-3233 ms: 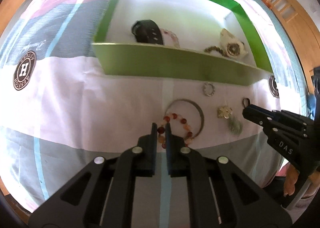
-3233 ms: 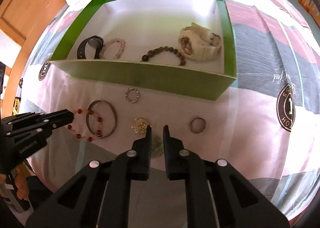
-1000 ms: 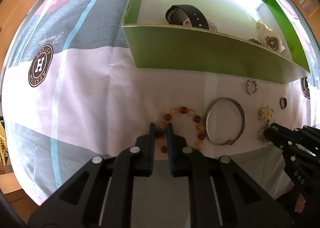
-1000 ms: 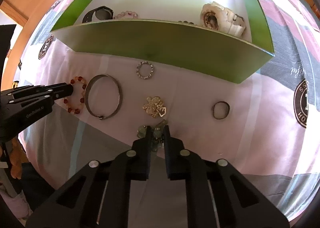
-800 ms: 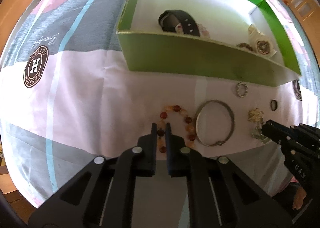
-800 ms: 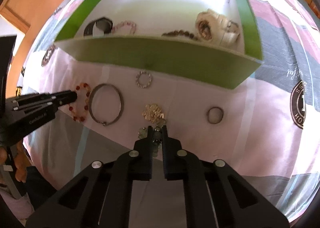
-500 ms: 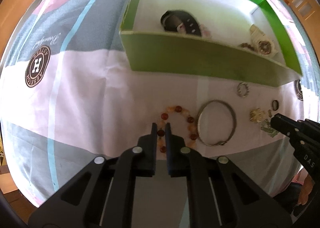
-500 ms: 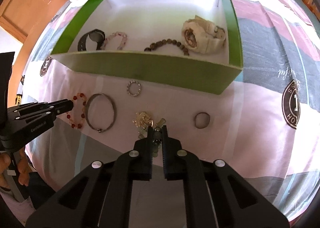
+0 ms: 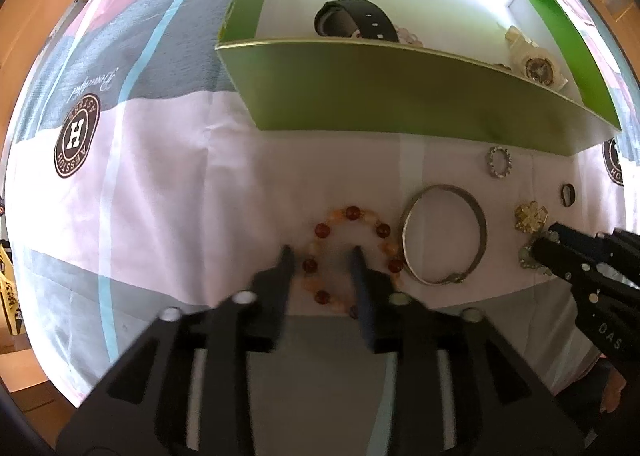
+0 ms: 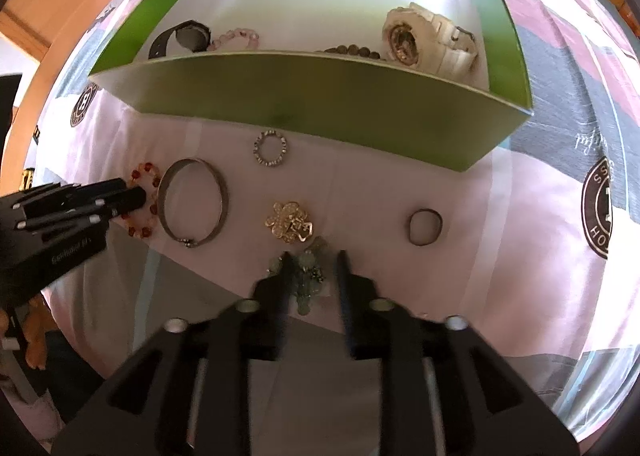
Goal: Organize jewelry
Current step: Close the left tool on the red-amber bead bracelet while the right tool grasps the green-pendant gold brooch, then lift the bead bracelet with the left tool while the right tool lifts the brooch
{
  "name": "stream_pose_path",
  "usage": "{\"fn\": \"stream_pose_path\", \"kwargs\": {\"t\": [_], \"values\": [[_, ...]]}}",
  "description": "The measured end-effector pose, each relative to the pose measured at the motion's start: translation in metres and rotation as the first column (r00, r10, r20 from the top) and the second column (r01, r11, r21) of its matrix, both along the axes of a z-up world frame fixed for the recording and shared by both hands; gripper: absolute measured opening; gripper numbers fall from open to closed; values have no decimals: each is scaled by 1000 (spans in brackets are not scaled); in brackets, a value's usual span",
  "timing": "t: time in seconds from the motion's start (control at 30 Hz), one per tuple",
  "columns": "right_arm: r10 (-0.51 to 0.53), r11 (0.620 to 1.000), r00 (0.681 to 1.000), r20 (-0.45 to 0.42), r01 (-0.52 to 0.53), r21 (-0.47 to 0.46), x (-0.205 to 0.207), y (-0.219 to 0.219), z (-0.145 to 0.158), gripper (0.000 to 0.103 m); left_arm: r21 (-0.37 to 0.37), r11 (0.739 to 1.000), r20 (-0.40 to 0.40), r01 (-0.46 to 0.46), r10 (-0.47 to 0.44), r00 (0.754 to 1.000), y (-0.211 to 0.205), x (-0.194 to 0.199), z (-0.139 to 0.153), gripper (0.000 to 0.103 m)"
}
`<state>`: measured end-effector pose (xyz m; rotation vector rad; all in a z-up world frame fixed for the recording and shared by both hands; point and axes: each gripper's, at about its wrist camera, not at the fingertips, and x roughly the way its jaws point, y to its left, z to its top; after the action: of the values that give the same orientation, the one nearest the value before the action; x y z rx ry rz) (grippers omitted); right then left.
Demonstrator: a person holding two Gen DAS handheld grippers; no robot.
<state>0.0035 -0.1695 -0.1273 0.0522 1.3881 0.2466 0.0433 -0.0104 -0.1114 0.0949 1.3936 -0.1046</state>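
A red and orange bead bracelet [image 9: 352, 213] lies on the bedspread. My left gripper [image 9: 320, 256] points straight down over it, jaws opening, the bracelet's left strand between the fingers and no pad pressing it. A pale green bead piece [image 10: 308, 280] lies under my right gripper [image 10: 314, 256], whose jaws are also opening around it without pressing. Each gripper shows in the other's view: the right gripper [image 9: 552, 244], the left gripper [image 10: 128, 195]. The green box [image 10: 320, 95] stands just beyond.
On the cloth lie a silver bangle [image 10: 188, 243], a gold flower brooch [image 10: 290, 221], a sparkly ring [image 10: 256, 147] and a dark ring [image 10: 411, 230]. The box holds a black watch [image 9: 356, 19], a white watch [image 10: 424, 39] and two bead bracelets.
Both grippers' jaws were shut half a second ago and now stand parted. The bead bracelet and the green piece still lie on the cloth. Neither hand has shifted much.
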Motion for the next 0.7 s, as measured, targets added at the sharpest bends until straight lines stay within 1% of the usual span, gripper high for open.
{"fn": "stream_pose_path", "kwargs": {"t": [0.1, 0.27, 0.3, 0.33, 0.37, 0.4, 0.47, 0.6, 0.67, 0.7], "values": [[17, 1000, 1000, -2, -17, -10, -1, 4, 0, 25, 9, 1000, 1, 7, -7, 1000, -10, -1, -1, 37], [42, 999, 999, -1, -42, -28, -5, 14, 3, 25, 6, 1000, -1, 4, -4, 1000, -14, -1, 0, 36], [44, 999, 999, 2, -44, -28, -6, 14, 4, 23, 5, 1000, 0, 3, -3, 1000, -13, -1, -1, 34], [50, 998, 999, 5, -49, -26, -7, 17, 5, 17, 2, 1000, 3, 2, -2, 1000, -14, -1, -1, 30], [56, 998, 998, 11, -56, -29, -7, 19, 6, 14, -3, 1000, 8, -3, 3, 1000, -14, -1, -1, 16], [59, 998, 998, 17, -59, -27, -7, 20, 8, 13, -14, 1000, 15, -13, 13, 1000, -13, 0, 2, 8], [63, 998, 998, 25, -62, -15, -8, 21, 10, 7, -31, 999, 20, -25, 26, 999, -6, 0, 2, 8], [55, 998, 997, 50, -54, -11, -14, 17, 17, 7, -38, 999, 65, -27, 29, 997, -5, -2, 14, 8], [47, 999, 997, 62, -47, -4, -14, 16, 22, 7, -23, 1000, 116, -14, 16, 993, -8, -5, 25, 8], [42, 999, 997, 70, -42, 1, -14, 15, 25, 7, -33, 999, 137, -4, 9, 991, -9, -6, 32, 8]]}}
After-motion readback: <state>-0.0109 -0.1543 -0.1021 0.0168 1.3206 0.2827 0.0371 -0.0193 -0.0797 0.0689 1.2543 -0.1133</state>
